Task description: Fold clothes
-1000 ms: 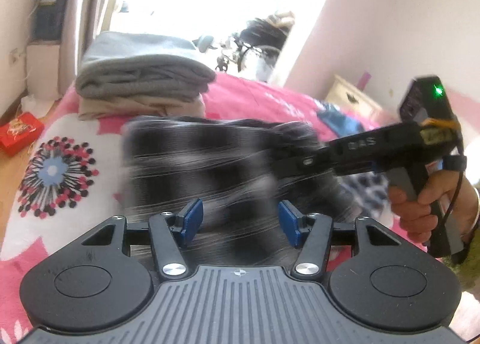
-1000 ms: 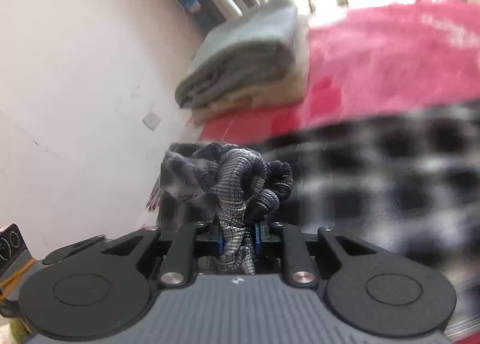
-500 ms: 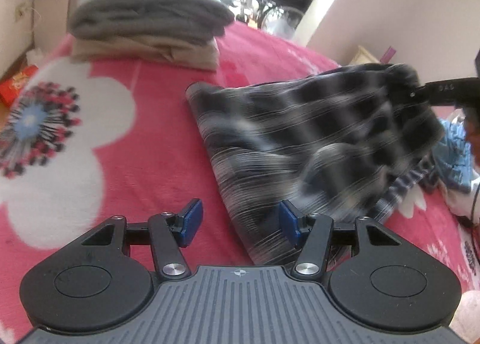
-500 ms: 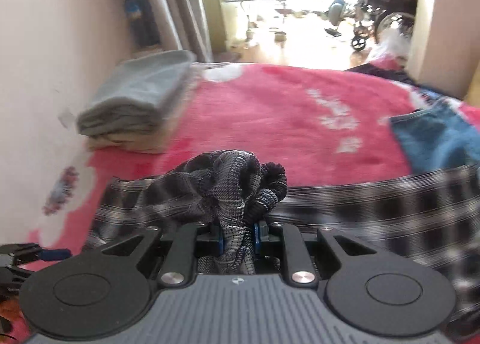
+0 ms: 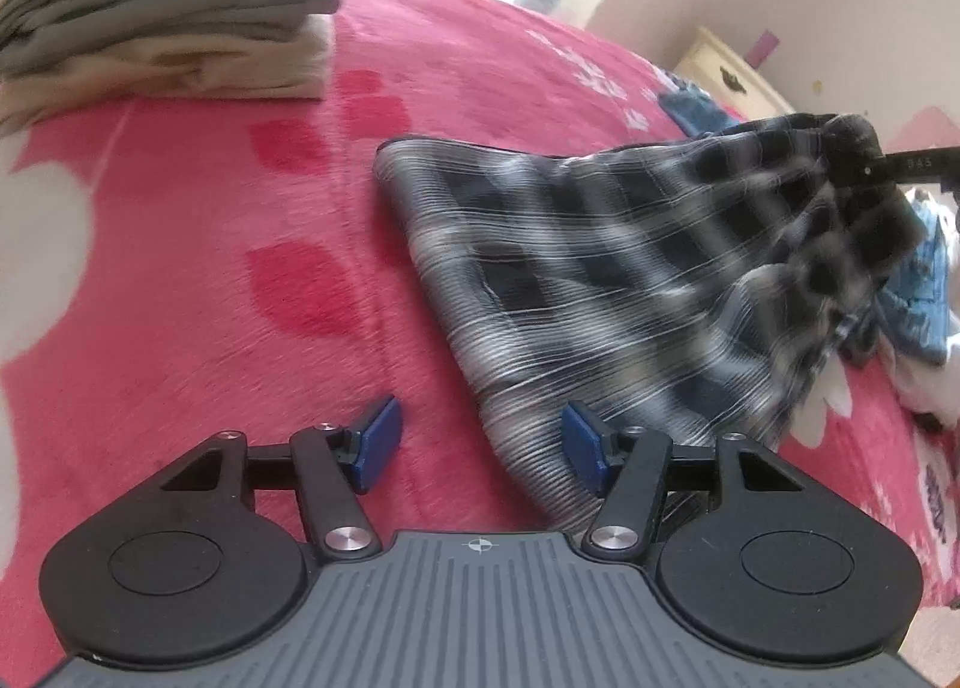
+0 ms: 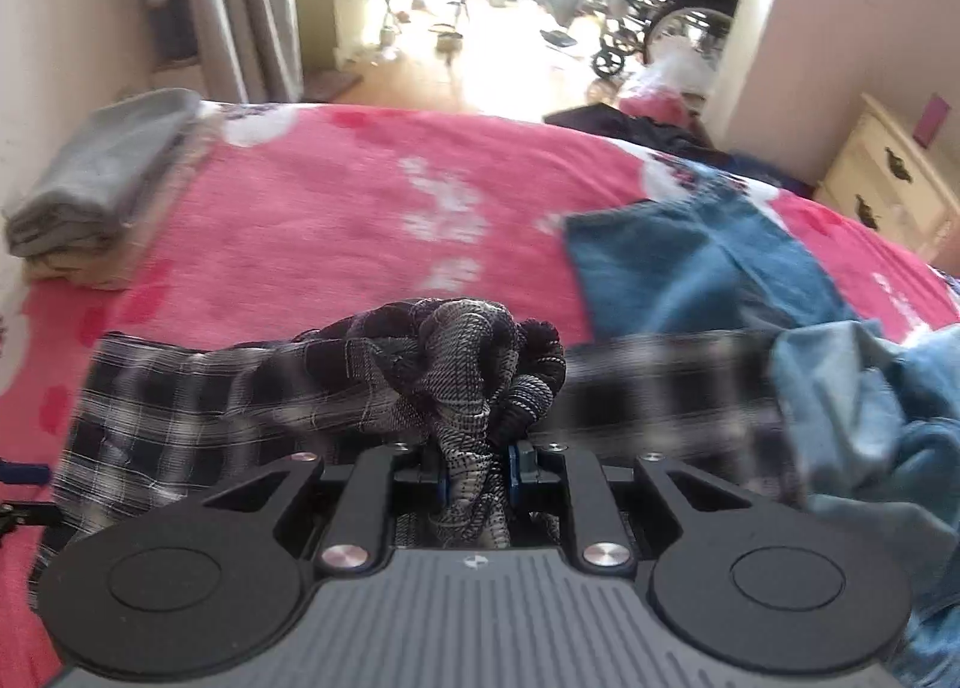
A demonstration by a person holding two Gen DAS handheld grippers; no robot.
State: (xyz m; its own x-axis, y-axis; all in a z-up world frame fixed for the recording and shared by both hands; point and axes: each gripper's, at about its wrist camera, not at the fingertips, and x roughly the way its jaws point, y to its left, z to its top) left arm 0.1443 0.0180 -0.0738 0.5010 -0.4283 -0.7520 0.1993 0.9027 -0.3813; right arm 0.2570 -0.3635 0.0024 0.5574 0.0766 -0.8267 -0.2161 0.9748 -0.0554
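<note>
The right gripper (image 6: 474,469) is clenched on a bunched wad of the plaid shirt (image 6: 252,406), lifting that end off the pink blanket (image 6: 336,220) while the rest trails down onto it. The left gripper (image 5: 480,442) hangs spread and holding nothing just above the blanket, its right blue pad (image 5: 582,445) over the shirt's near edge. Beyond the shirt lie jeans (image 6: 690,262) on the blanket's right side and a folded stack (image 5: 168,4) at its far left corner.
</note>
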